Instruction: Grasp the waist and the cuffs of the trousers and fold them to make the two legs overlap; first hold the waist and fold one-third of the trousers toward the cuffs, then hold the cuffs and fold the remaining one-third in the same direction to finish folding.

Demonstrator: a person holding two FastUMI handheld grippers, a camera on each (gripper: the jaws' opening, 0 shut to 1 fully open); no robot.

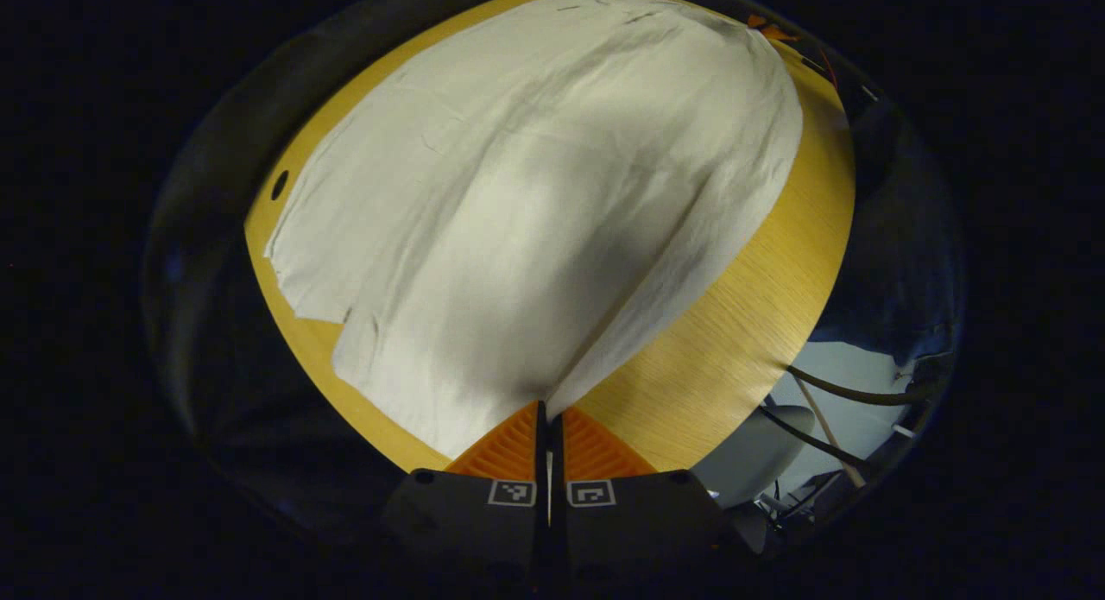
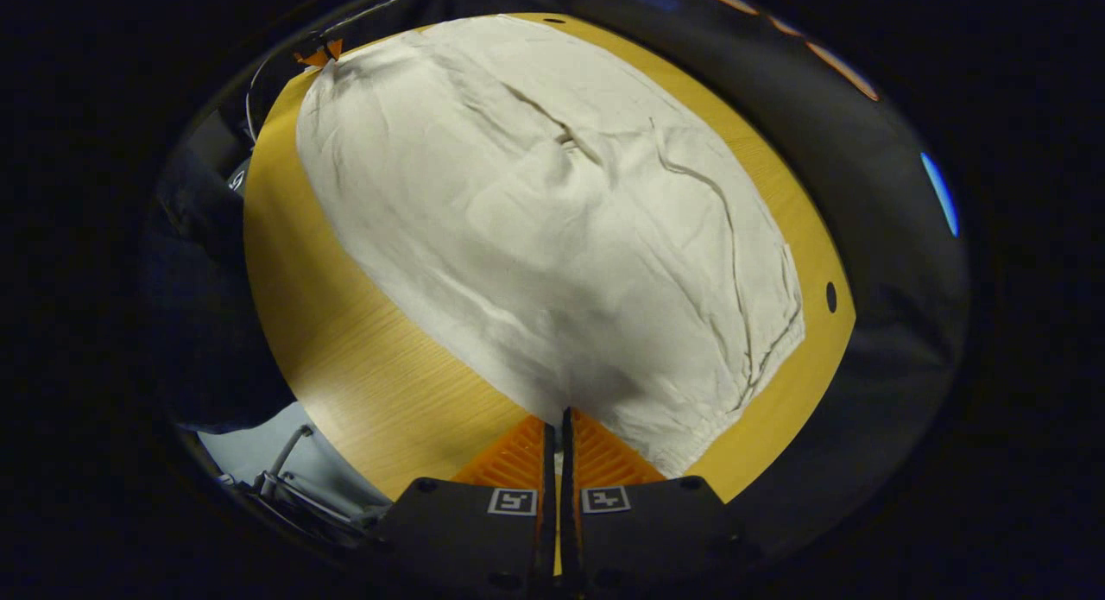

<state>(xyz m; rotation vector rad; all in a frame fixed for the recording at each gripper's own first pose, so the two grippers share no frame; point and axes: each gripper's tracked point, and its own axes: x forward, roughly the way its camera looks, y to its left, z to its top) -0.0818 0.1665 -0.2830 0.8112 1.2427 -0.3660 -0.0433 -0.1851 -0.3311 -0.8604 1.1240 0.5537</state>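
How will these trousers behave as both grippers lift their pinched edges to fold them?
The trousers look thin and creased, so they will likely droop between the left gripper and the right gripper. They probably weigh little. On the smooth wooden table, the resting part may slide.

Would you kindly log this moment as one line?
left claw: shut on trousers | right claw: shut on trousers | table: trousers partly lifted

Room around the cloth on the table

The trousers (image 1: 535, 203) cover most of the table (image 1: 742, 324); bare wood runs as an open strip along one long side (cables (image 1: 829, 393) hang just past that edge) and as a thin margin (image 2: 811, 358) beyond the far edge.
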